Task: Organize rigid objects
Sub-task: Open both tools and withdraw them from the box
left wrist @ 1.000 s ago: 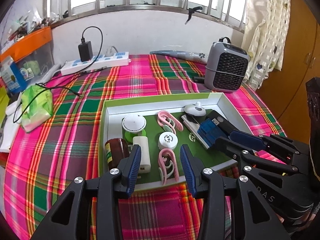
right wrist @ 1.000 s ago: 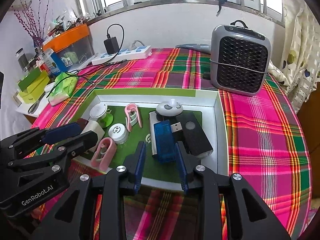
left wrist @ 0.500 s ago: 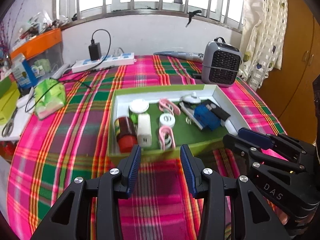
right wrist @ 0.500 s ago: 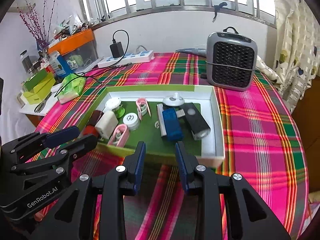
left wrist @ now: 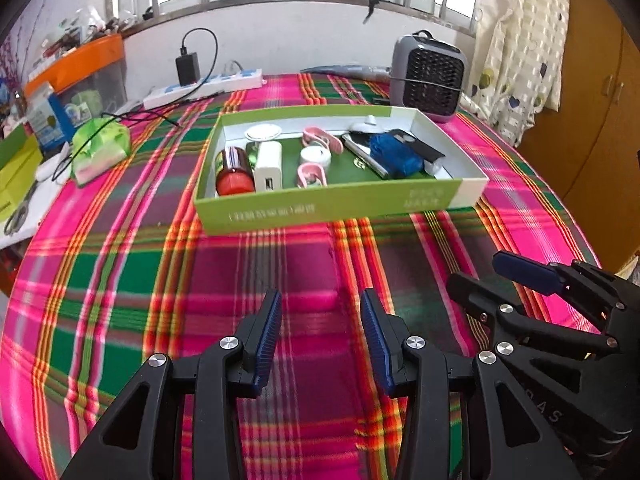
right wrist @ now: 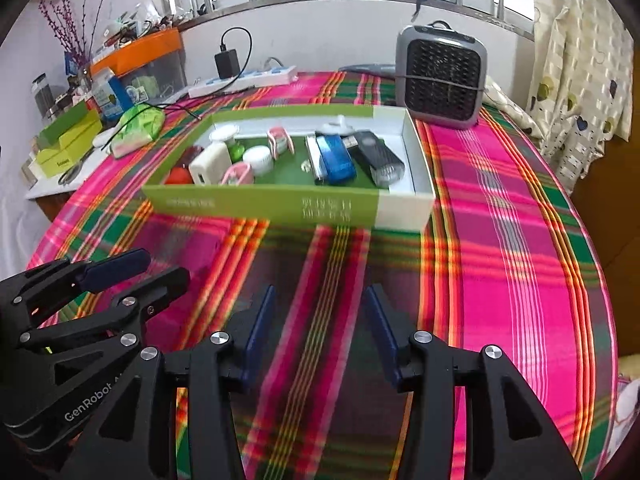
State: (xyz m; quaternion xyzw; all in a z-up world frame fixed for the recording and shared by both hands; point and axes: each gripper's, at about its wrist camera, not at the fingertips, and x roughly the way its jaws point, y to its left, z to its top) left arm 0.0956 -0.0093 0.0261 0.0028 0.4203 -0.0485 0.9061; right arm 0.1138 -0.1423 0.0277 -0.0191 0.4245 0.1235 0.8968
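Observation:
A shallow green and white box (left wrist: 332, 208) (right wrist: 280, 204) sits mid-table and holds several small items: a red-capped brown bottle (left wrist: 234, 168), a white charger (left wrist: 269, 166), a white round jar (left wrist: 315, 157), pink clips (left wrist: 311, 172), a blue card reader (left wrist: 394, 154) (right wrist: 335, 156) and a black device (right wrist: 378, 156). My left gripper (left wrist: 321, 334) is open and empty over the plaid cloth, well in front of the box. My right gripper (right wrist: 320, 328) is open and empty too, beside it; it also shows in the left wrist view (left wrist: 500, 276).
A grey heater (left wrist: 428, 76) (right wrist: 442, 80) stands behind the box at the right. A power strip with a black charger (left wrist: 202, 84) lies at the back. A green packet (left wrist: 100, 146), boxes and clutter sit at the left edge. A curtain (right wrist: 580, 80) hangs right.
Both grippers have pulled back from over the box toward the near side of the table, and the right gripper's jaws have widened. The items stay in the box.

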